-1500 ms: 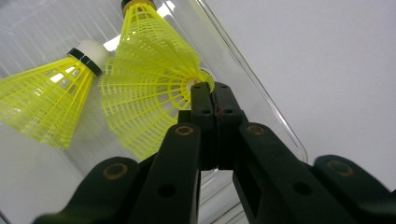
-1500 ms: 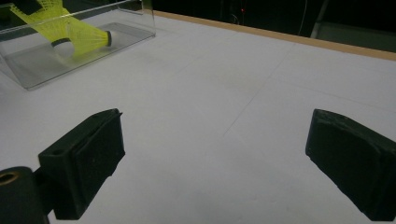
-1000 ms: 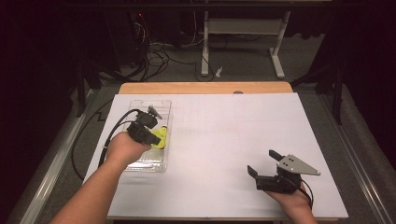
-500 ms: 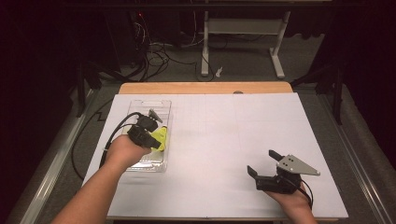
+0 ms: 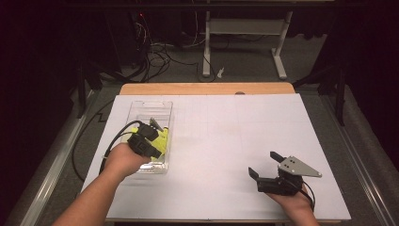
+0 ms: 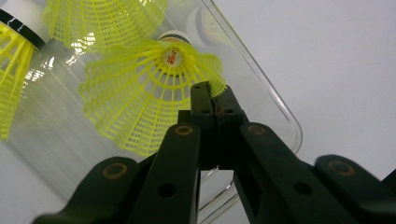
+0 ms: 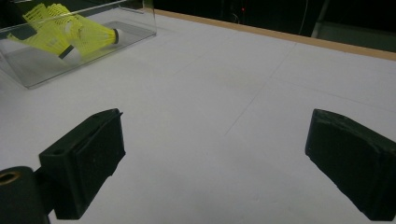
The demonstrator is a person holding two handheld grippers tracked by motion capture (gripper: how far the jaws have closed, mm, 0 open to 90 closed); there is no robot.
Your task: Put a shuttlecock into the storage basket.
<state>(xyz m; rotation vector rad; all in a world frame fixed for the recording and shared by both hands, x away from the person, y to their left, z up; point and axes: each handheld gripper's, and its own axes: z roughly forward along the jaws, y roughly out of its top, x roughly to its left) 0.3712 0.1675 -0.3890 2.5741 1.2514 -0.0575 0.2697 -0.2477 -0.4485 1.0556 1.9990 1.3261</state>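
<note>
Left tool [image 6: 214,100] clamped on shuttlecock [image 6: 144,88] skirt inside box [image 5: 155,109], right tool [image 5: 267,165] apart.

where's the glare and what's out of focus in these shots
Left gripper view: bright glints on the clear box wall beside the yellow shuttlecock; the left gripper arms near the lens are soft. Right gripper view: the right gripper pads blur. High view: table lit, surroundings dark.
</note>
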